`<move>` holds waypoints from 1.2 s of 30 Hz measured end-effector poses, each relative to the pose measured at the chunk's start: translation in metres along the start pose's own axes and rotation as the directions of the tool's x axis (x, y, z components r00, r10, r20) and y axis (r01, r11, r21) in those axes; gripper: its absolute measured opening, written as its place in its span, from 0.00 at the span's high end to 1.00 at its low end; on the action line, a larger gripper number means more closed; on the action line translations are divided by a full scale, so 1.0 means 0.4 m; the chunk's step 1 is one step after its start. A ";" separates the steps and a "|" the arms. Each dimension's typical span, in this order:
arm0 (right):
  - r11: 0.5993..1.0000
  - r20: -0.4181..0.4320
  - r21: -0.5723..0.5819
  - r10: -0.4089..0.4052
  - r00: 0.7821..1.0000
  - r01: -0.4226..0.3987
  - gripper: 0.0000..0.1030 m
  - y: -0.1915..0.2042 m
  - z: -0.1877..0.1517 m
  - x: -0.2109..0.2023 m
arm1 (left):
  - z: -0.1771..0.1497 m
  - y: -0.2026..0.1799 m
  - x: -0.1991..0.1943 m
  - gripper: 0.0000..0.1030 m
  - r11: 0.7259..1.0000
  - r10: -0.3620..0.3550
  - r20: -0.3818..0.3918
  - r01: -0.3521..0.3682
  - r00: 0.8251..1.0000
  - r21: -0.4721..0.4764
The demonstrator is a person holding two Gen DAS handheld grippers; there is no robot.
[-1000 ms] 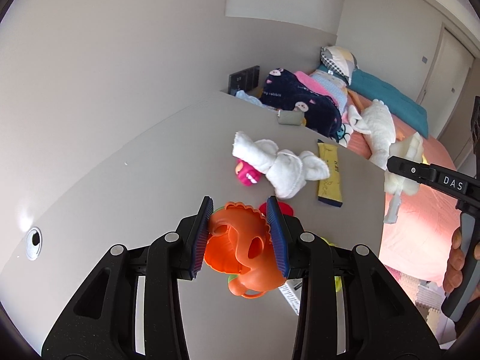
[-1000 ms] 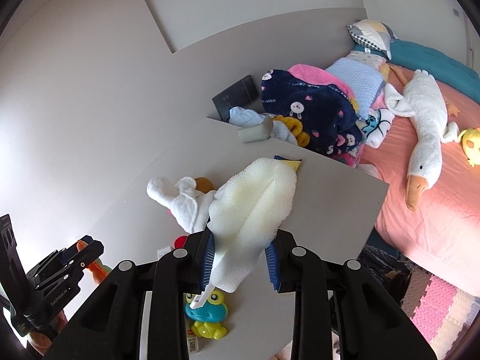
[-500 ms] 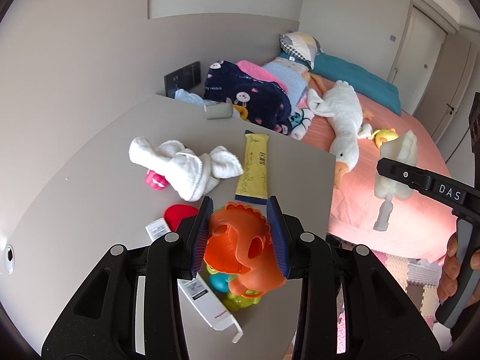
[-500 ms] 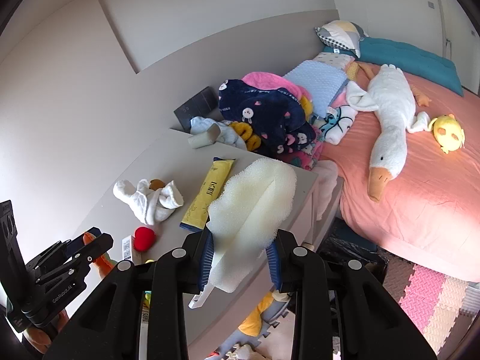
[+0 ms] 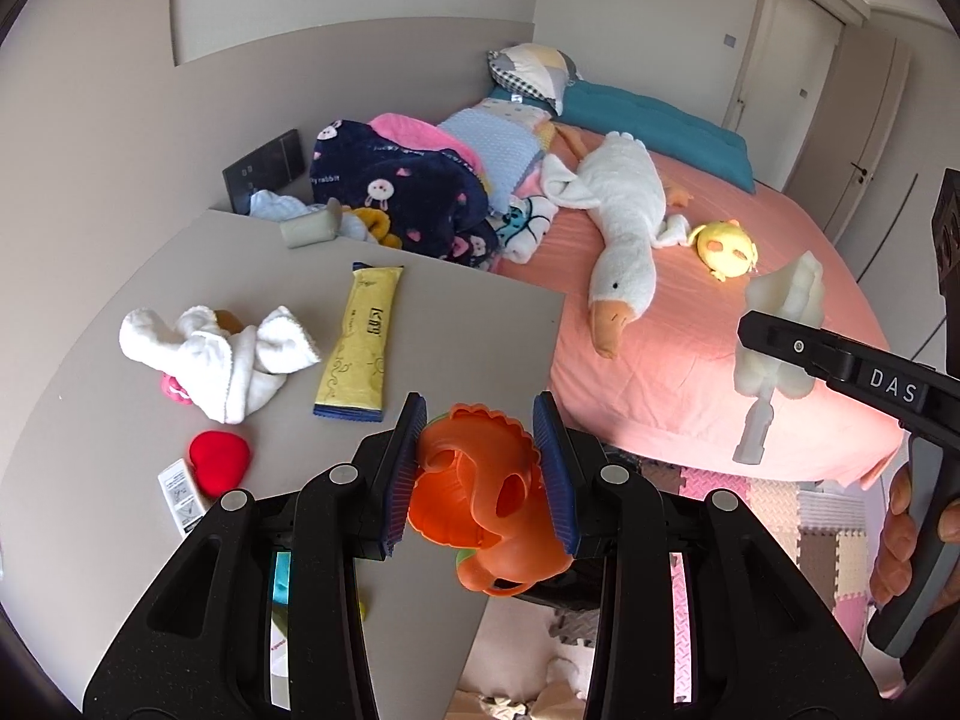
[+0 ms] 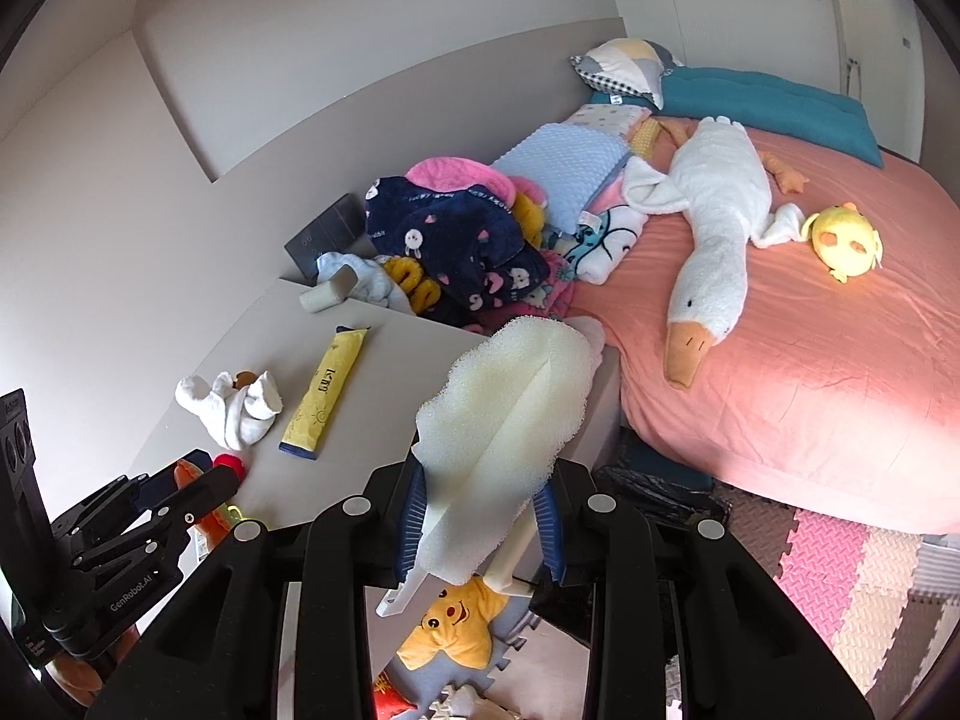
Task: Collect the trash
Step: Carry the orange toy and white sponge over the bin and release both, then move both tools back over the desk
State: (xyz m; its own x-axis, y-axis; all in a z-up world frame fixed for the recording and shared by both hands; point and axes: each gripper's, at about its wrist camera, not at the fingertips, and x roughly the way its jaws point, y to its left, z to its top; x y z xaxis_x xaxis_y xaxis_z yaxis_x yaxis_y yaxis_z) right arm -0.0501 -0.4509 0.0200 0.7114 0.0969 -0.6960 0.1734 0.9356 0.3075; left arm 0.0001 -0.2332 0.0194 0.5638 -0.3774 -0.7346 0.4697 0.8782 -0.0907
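My left gripper [image 5: 480, 474] is shut on an orange plastic toy [image 5: 486, 510], held above the front edge of the grey table [image 5: 468, 324]. My right gripper [image 6: 483, 516] is shut on a pale foam sponge brush [image 6: 510, 402] with a white handle, held beyond the table's right edge; it also shows in the left wrist view [image 5: 780, 324]. On the table lie a yellow packet [image 5: 363, 342], a white cloth [image 5: 222, 354], a red heart [image 5: 219, 462] and a small white tube [image 5: 180, 495].
A pink bed [image 6: 810, 372] carries a white goose plush [image 6: 714, 228], a yellow chick [image 6: 846, 240] and piled blankets [image 6: 456, 240]. Black bag [image 6: 654, 486], foam floor mats [image 6: 840, 564] and a yellow star plush [image 6: 456, 624] lie below the table edge.
Both grippers have pulled back and swung right, away from the table, still holding their items. More of the bed and floor now shows.
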 end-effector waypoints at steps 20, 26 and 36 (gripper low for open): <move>0.992 0.002 0.072 -0.108 0.994 0.108 0.66 -0.189 -0.005 -0.046 | 0.035 -0.231 0.098 0.64 0.984 -0.111 -0.068 0.120 0.991 0.135; 0.988 -0.001 0.078 -0.133 0.991 0.132 0.65 -0.223 0.002 -0.047 | 0.042 -0.293 0.129 0.64 0.972 -0.142 -0.098 0.158 0.985 0.177; 0.962 0.009 0.088 -0.260 0.965 0.259 0.18 -0.271 0.034 -0.035 | 0.042 -0.336 0.180 0.06 0.966 -0.035 -0.109 0.061 0.993 0.250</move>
State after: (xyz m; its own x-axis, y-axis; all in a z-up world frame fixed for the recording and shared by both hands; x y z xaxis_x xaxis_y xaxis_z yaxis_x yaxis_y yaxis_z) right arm -0.0694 -0.5582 0.0052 0.6479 -0.1531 -0.7462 0.4104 0.8954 0.1726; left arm -0.0107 -0.3833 -0.0101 0.4701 -0.3734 -0.7997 0.6579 0.7523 0.0354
